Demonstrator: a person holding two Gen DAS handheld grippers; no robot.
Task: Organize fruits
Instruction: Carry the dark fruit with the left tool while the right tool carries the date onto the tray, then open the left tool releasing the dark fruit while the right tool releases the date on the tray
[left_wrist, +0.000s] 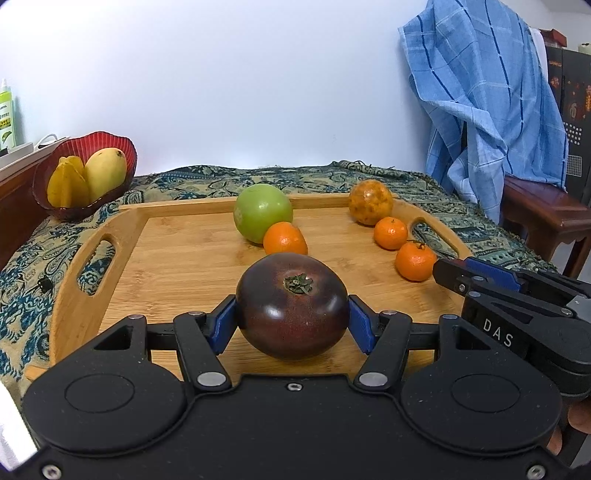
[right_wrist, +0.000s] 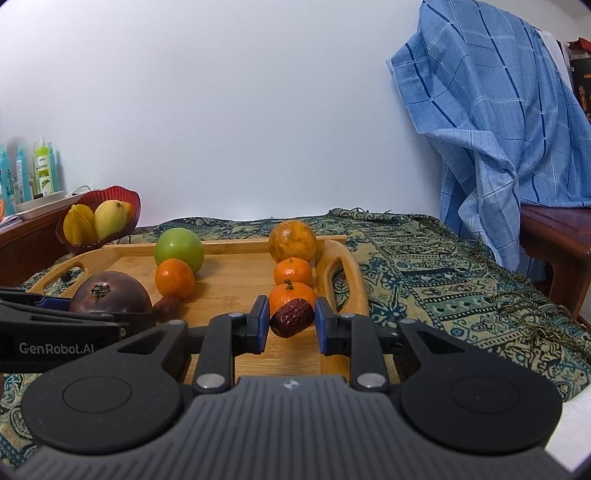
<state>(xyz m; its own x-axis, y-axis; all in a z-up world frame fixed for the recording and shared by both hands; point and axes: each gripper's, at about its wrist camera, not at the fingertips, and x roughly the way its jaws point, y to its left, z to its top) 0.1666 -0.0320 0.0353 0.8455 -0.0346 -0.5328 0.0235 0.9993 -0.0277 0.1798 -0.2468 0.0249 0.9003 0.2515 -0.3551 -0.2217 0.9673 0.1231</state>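
A wooden tray (left_wrist: 184, 251) holds a green apple (left_wrist: 263, 212), a spotted orange passion fruit (left_wrist: 370, 201) and three mandarins (left_wrist: 415, 260). My left gripper (left_wrist: 291, 319) is shut on a dark purple tomato (left_wrist: 291, 304) that rests on the tray. My right gripper (right_wrist: 290, 325) is open around a red date (right_wrist: 291, 317) on the tray's right side, its pads (right_wrist: 263, 325) a little apart from it. A second date (right_wrist: 167, 308) lies beside a mandarin (right_wrist: 174, 277). The right gripper also shows in the left wrist view (left_wrist: 447, 273).
A red bowl (left_wrist: 122, 147) with a mango and a starfruit stands at the back left. The tray lies on a patterned cloth (right_wrist: 443, 266). A chair draped with a blue checked cloth (right_wrist: 498, 129) stands at the right. Bottles (right_wrist: 44, 170) stand far left.
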